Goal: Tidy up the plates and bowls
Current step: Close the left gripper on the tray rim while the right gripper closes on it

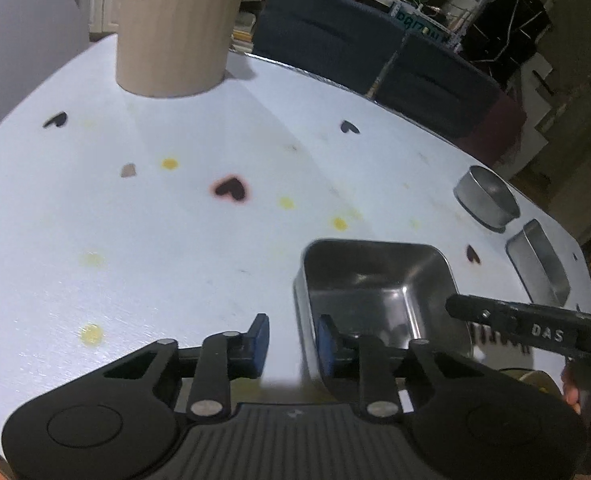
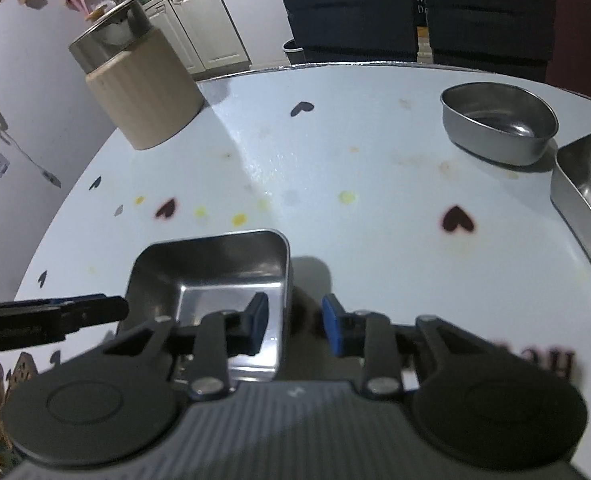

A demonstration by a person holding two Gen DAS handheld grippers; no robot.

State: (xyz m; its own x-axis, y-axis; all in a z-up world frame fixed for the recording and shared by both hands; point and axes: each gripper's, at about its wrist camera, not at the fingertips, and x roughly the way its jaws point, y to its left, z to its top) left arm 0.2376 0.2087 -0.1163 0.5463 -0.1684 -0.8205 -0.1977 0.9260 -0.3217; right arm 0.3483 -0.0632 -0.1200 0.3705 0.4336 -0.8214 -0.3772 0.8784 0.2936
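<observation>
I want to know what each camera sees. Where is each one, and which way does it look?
Left wrist view: sits on the left gripper, looking down along it across the white table; its jaws straddle the left wall of the square steel tray; the right gripper's finger and a bit of hand show at right.
Right wrist view: sits on the right gripper, looking the same way; its jaws straddle the tray's right wall.
Both share the tray, beige canister, round bowl and chairs.

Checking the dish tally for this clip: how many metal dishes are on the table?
3. A square dish sits nearest, a gripper straddling each side wall. A round bowl stands far right. A rectangular tray lies beside it, cut by the frame edge. More may lie outside view.
</observation>
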